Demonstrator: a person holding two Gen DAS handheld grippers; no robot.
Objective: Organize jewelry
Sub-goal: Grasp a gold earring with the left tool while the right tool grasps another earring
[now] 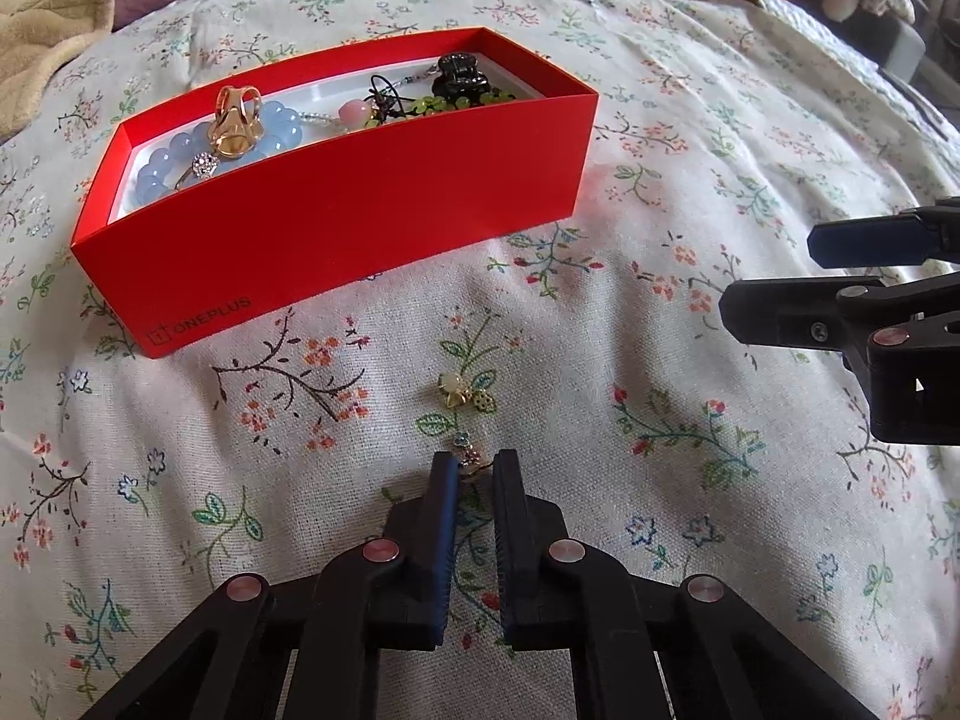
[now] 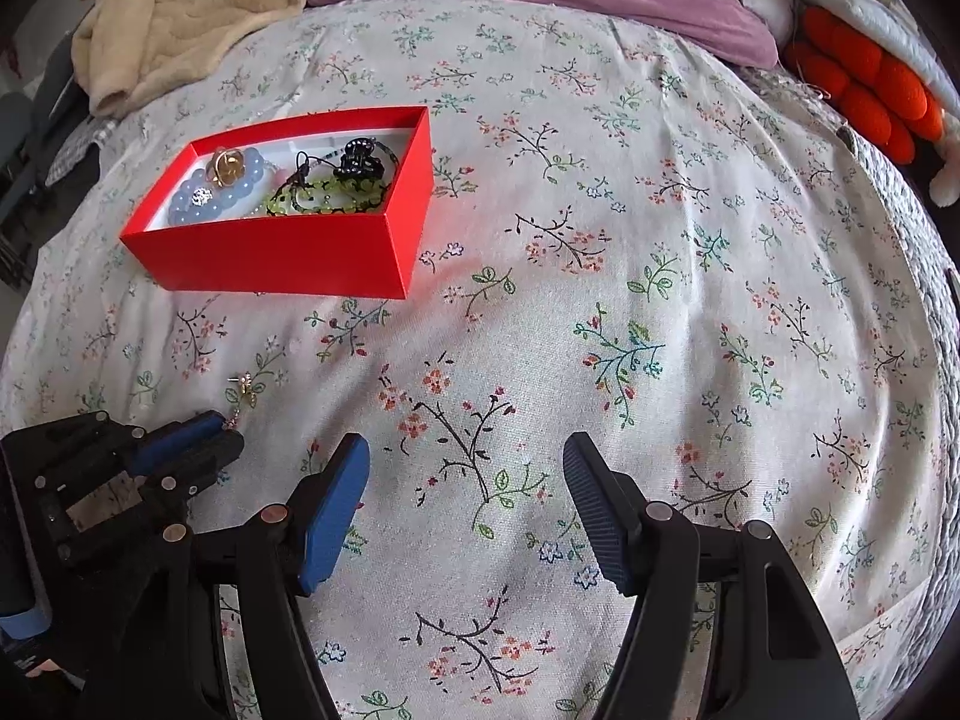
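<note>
Left hand-held gripper [image 1: 476,471] sits low over the floral bedspread [image 1: 660,150], its blue-padded fingers nearly together around the near end of a small gold dangle earring [image 1: 467,399]. From my left wrist view I see a narrow gap between the pads with the earring's lower charm in it; whether the pads actually pinch it I cannot tell, since the charm is tiny and partly hidden by the fingertips. The earring's flower-and-leaf top lies on the cloth just beyond the tips. In the right wrist view this same gripper [image 2: 231,429] enters from the lower left, tilted down toward the bed, and the earring [image 2: 243,390] is only a speck at its tips.

Further back and to the left stands the red box [image 1: 336,222], open-topped, well apart from the earring. Its near wall hides the lower part of what lies inside. I make out a blue bead bracelet [image 1: 180,150] with a gold ring-like piece [image 1: 237,120] on it, a green bead strand [image 1: 456,102] and a black hair claw [image 1: 459,75]; the tangle between them is hard to read.

My right hand-held gripper [image 2: 465,456] hovers level above bare bedspread, its fingers spread wide with nothing between them. In the left wrist view it is cut off by the right edge.
</note>
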